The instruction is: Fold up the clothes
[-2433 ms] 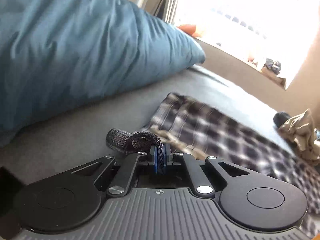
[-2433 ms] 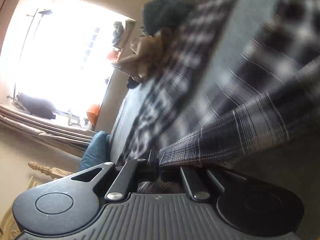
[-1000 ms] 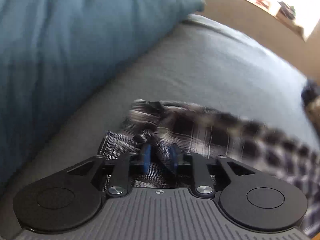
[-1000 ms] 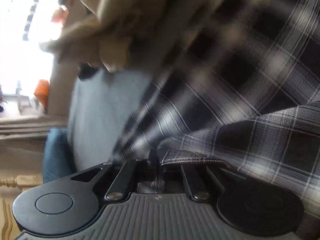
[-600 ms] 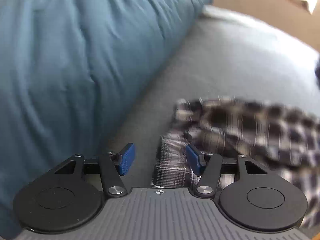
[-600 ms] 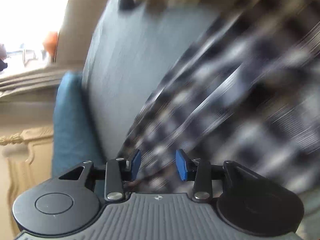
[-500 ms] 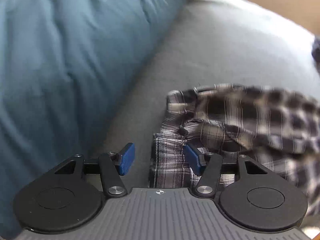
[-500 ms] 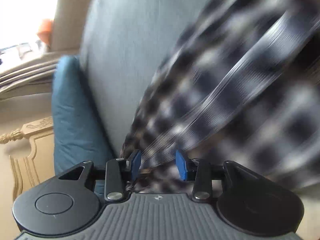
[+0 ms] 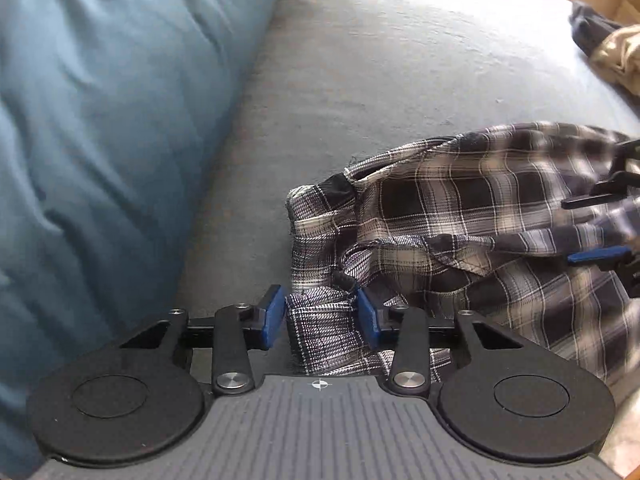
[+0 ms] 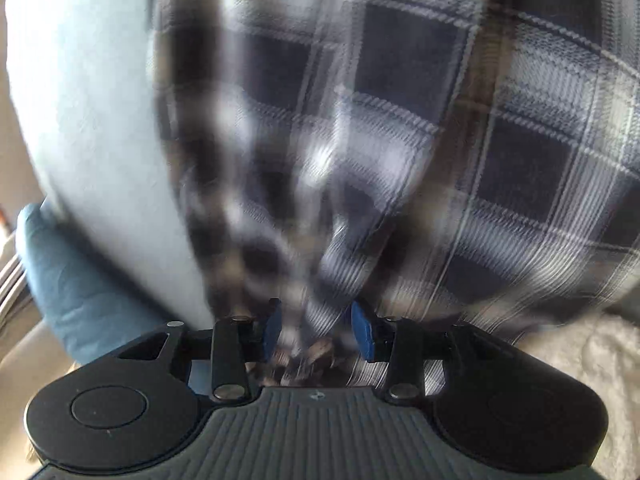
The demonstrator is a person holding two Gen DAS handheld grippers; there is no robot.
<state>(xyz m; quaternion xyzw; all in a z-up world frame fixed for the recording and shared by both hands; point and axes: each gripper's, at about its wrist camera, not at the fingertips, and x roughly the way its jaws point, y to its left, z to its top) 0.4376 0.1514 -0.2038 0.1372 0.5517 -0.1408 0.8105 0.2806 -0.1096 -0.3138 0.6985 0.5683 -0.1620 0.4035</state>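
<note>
Left gripper (image 9: 320,322) low over the grey bed surface (image 9: 400,60), pointing forward along it, blue pads (image 9: 272,316) spread apart with a corner of the plaid shirt (image 9: 460,208) lying loose between them, not pinched. Right gripper (image 10: 316,330) tipped down close over the same fabric, pads likewise parted; cloth between them heavily blurred, contact impossible to judge. Also seen from the left wrist camera at the far right edge (image 9: 600,224), over the shirt's far side.

Shirt black, grey and white check, crumpled in loose overlapping folds on the bed, one narrow end bunched toward the left gripper, wrong-side weave showing at the near corner. Just beside it, a large teal pillow (image 9: 100,120). Well apart, at the top right corner, a heap of tan and dark clothes (image 9: 608,48).
</note>
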